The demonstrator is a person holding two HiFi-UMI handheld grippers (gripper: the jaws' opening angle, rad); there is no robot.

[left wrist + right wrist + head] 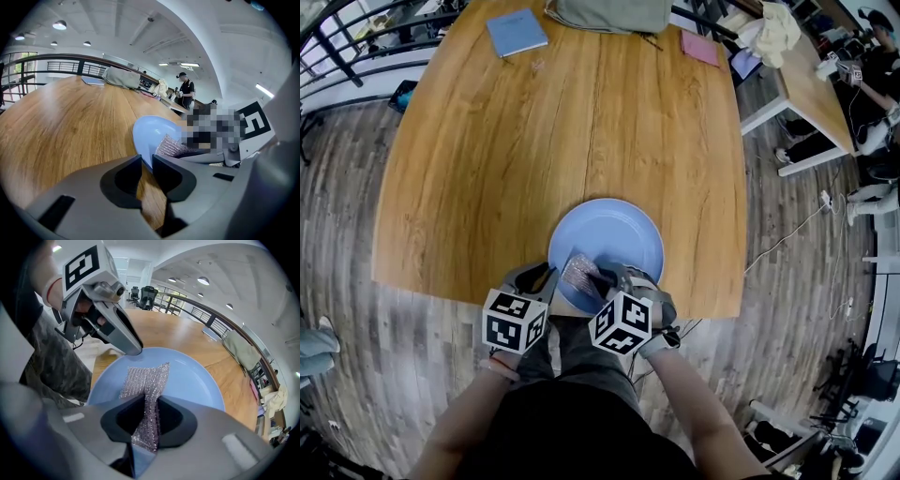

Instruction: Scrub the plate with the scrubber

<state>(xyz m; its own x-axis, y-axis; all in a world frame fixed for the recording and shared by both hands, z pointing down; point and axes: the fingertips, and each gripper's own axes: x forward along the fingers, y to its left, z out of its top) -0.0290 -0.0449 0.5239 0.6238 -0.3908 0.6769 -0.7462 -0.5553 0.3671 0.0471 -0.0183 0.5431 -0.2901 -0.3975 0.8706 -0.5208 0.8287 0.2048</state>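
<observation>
Sensibly, the left gripper (146, 165) pinches the near rim of the blue plate (151, 132) to steady it on the wooden table (487, 169), while the right gripper (150, 416) clamps the silvery scrubber (146, 379), its free end lying on the plate's near side, ready for scrubbing.

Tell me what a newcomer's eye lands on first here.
A blue plate sits at the wooden table's near edge, directly below the camera. The right gripper pinches a silver scrubber lying on it, while the left gripper clamps the plate's rim.
</observation>
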